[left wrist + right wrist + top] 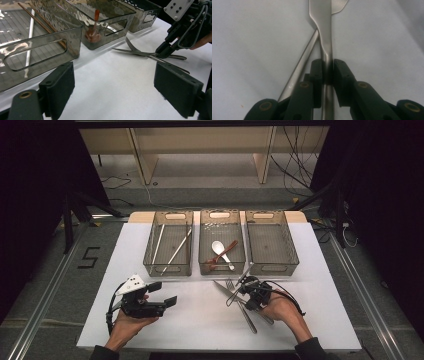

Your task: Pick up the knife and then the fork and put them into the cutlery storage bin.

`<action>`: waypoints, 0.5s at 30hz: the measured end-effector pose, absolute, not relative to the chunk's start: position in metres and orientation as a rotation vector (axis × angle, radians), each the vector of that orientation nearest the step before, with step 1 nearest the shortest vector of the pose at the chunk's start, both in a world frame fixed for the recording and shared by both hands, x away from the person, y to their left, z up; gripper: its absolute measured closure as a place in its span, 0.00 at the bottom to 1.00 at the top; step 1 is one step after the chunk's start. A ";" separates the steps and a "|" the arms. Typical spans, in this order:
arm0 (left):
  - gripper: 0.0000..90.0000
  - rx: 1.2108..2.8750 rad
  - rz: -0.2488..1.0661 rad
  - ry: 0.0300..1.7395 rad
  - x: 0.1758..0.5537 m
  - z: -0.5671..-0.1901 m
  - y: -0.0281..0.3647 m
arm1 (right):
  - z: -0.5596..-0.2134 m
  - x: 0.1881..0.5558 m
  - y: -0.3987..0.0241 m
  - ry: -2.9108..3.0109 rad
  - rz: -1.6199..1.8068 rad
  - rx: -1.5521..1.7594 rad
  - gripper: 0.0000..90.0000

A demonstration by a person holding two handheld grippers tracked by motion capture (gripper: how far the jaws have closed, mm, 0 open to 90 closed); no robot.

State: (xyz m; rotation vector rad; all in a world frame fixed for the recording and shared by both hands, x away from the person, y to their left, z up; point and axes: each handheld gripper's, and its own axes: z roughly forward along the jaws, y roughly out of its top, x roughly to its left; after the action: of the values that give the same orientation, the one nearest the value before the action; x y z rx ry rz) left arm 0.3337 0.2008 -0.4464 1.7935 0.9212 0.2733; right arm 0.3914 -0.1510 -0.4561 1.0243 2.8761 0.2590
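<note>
The white surface [200, 320] is carrying three clear bins [169, 242] across the upper middle of the high view. Below the middle bin, at centre right, a steel knife [323, 30] and fork [231, 286] are lying crossed. The right gripper [327, 68] is clamping its fingers [316, 75] on the knife handle, just behind the blade shoulder. The knife is judged rigid, fairly light and slippery, so a grasp across the flat handle sides is suiting it best. The left gripper [113, 85], at lower left, is idling with fingers released.
</note>
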 end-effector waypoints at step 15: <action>0.19 1.793 0.281 0.919 0.334 -0.446 0.202 | -0.455 0.392 -0.151 2.895 0.247 0.981 0.90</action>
State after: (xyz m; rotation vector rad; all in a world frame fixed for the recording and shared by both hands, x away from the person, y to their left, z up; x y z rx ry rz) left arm 0.3337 0.2018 -0.4461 1.7929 0.9194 0.2809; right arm 0.3915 -0.1508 -0.4552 0.9806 2.8953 0.2471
